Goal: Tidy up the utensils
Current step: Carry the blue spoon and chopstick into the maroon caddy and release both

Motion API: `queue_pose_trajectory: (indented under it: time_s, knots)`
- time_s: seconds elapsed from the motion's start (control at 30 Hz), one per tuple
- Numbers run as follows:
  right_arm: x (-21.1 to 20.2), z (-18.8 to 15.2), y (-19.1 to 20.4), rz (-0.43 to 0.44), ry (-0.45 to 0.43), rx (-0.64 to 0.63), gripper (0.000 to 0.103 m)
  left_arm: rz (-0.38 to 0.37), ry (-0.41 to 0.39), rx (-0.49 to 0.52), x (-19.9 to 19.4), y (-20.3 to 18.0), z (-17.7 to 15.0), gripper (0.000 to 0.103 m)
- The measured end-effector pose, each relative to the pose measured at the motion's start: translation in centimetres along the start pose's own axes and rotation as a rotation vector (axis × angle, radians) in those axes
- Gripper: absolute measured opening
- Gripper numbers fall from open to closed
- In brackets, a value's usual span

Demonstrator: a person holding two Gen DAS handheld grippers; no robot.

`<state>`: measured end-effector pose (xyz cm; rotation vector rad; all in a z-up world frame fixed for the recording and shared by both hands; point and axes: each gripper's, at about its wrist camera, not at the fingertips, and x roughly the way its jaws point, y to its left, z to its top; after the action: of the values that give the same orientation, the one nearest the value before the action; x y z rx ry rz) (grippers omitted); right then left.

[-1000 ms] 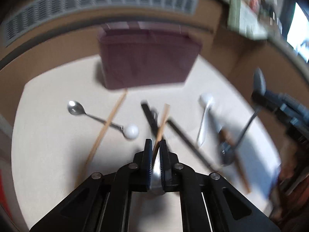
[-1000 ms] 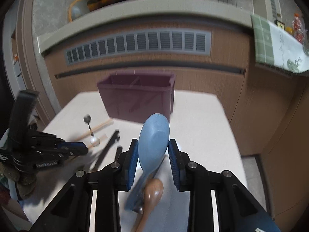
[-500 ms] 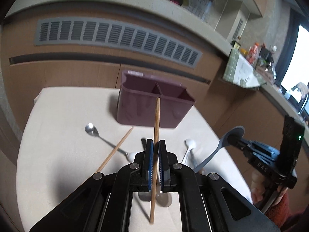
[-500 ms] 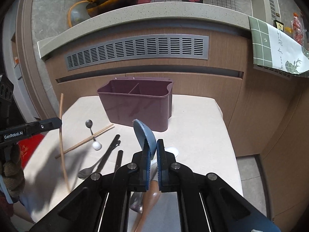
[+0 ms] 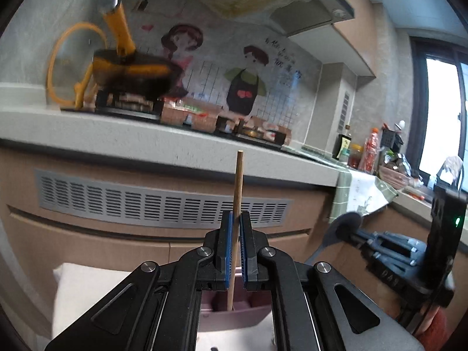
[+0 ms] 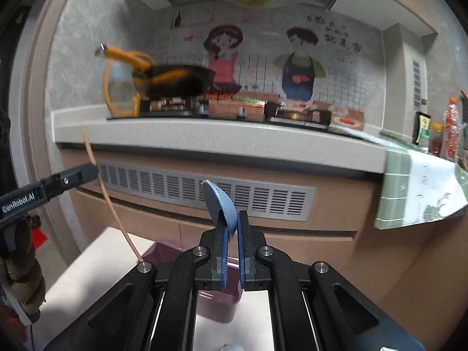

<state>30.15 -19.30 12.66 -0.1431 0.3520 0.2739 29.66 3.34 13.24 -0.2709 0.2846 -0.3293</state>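
My left gripper (image 5: 236, 225) is shut on a wooden chopstick (image 5: 238, 181) held upright; its lower end hangs just over the purple utensil holder (image 5: 234, 317), seen under the jaws. My right gripper (image 6: 231, 225) is shut on a blue spoon (image 6: 219, 204), bowl up, above the same purple holder (image 6: 216, 301). In the right wrist view the left gripper (image 6: 84, 172) and its chopstick (image 6: 108, 201) are at the left. In the left wrist view the right gripper (image 5: 380, 242) and blue spoon (image 5: 345, 225) are at the right.
The white table (image 6: 96, 266) carries the holder. Behind it stand a wooden cabinet with a grey vent grille (image 5: 146, 201) and a stone counter (image 6: 204, 137) with a pan and stove. A green cloth (image 6: 421, 193) hangs at the right.
Both grippers have risen and tilted up, so the loose utensils on the table have left the views. The chopstick and the blue spoon now hang over the purple holder.
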Motion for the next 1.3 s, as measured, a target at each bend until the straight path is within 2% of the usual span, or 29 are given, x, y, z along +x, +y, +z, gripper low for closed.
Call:
queue_pose_trajectory:
  time_s: [0.13,0.27,0.37,0.4,0.47,0.53,0.63,0.7,0.77,0.87,0.9,1.0,1.07,1.2,1.3]
  knots:
    - [5.1,-2.0,0.3,-0.002,0.092,0.008,0.005,0.013,0.069,-0.046,5.0,2.0,-1.5,0.005]
    - [9.7,-5.5,0.1,0.021,0.233,0.024,0.006,-0.014,0.198,-0.101,9.1,3.9,-4.3,0.005]
    - [12.6,-8.1,-0.4,0.131,0.369,0.077,0.011,-0.044,0.283,-0.151,10.9,5.1,-6.5,0.009]
    - [13.3,-8.9,-0.6,0.173,0.408,0.096,0.011,-0.058,0.302,-0.166,11.0,5.4,-7.1,0.013]
    - [13.6,-9.8,-1.0,0.204,0.428,0.111,0.011,-0.079,0.316,-0.191,10.4,5.9,-8.1,0.026]
    - [12.5,-10.2,-1.3,0.163,0.378,0.102,0.011,-0.070,0.305,-0.175,8.9,6.2,-8.8,0.038]
    - [9.3,-10.3,-1.7,0.051,0.253,0.088,0.013,0.005,0.310,-0.106,6.2,6.8,-10.5,0.039]
    - [7.2,-10.5,-1.2,0.046,0.201,0.076,0.018,0.063,0.360,-0.066,4.8,7.5,-12.3,0.039]
    - [6.5,-10.9,0.2,0.102,0.234,0.035,0.026,0.082,0.428,-0.054,3.8,8.2,-14.3,0.039]
    - [6.6,-12.3,2.5,0.212,0.304,0.003,0.027,0.109,0.519,-0.047,2.1,9.0,-17.3,0.039]
    - [6.9,-13.2,4.1,0.282,0.350,-0.019,0.027,0.123,0.531,-0.049,1.1,9.3,-18.1,0.039]
    - [7.5,-15.3,8.3,0.418,0.446,-0.089,0.027,0.150,0.537,-0.073,-1.8,9.8,-19.4,0.039]
    - [8.0,-16.3,10.7,0.465,0.491,-0.134,0.026,0.156,0.535,-0.085,-3.0,9.8,-19.8,0.039]
    - [9.5,-17.0,13.1,0.456,0.549,-0.168,0.025,0.150,0.554,-0.049,-3.6,9.3,-20.6,0.039]
    - [8.8,-16.7,12.1,0.439,0.539,-0.116,0.025,0.114,0.578,-0.011,-2.3,8.8,-20.7,0.039]
